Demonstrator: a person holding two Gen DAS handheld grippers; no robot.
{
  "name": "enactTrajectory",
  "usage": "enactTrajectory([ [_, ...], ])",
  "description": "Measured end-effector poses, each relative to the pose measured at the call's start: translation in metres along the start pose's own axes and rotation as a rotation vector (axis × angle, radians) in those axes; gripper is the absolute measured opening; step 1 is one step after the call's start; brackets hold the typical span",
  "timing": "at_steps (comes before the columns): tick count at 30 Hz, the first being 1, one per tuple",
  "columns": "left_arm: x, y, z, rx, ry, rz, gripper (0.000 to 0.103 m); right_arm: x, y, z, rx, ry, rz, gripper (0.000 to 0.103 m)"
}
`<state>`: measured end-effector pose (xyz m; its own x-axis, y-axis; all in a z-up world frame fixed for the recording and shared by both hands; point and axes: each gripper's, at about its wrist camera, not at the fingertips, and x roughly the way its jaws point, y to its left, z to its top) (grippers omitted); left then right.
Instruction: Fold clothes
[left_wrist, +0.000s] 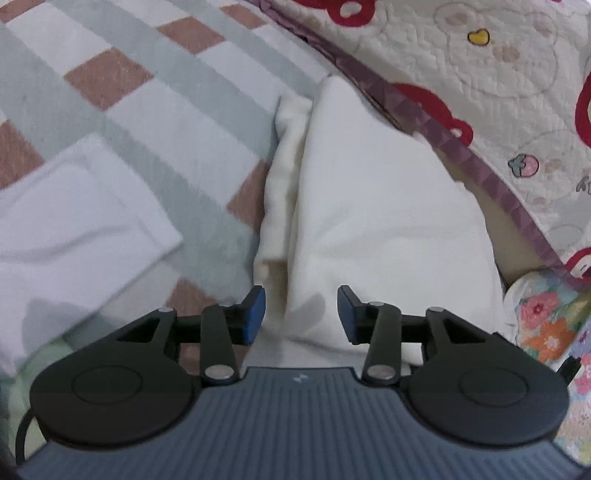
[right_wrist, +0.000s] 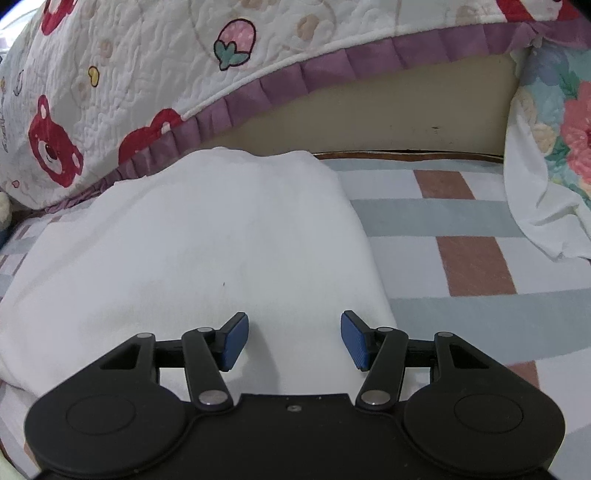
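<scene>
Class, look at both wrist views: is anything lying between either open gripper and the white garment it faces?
Nothing visible does. The left gripper hangs open right over the folded white garment, its pads clear of the cloth. The right gripper is open over the white garment too. The bear quilt lies behind it, not between.

White garment (right_wrist: 192, 251) runs under the gripper body, near edge hidden; folded cloth (left_wrist: 74, 221) cropped left (blurred).
</scene>
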<state>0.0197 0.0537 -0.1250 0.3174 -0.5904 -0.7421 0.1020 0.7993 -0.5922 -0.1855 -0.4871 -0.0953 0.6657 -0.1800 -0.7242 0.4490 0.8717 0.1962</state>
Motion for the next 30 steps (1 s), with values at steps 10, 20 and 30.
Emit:
enactTrajectory([
  [10,0.02,-0.016,-0.015,0.103,0.026,0.068,0.053,-0.025,-0.018,-0.034,0.192,0.007,0.006,0.061],
  [20,0.029,-0.037,-0.022,0.291,0.026,0.135,0.055,-0.028,-0.054,-0.065,0.591,0.003,0.084,0.061],
  [30,0.024,-0.051,-0.02,0.431,0.041,0.042,0.063,-0.039,-0.057,-0.07,0.537,0.036,0.075,0.061],
])
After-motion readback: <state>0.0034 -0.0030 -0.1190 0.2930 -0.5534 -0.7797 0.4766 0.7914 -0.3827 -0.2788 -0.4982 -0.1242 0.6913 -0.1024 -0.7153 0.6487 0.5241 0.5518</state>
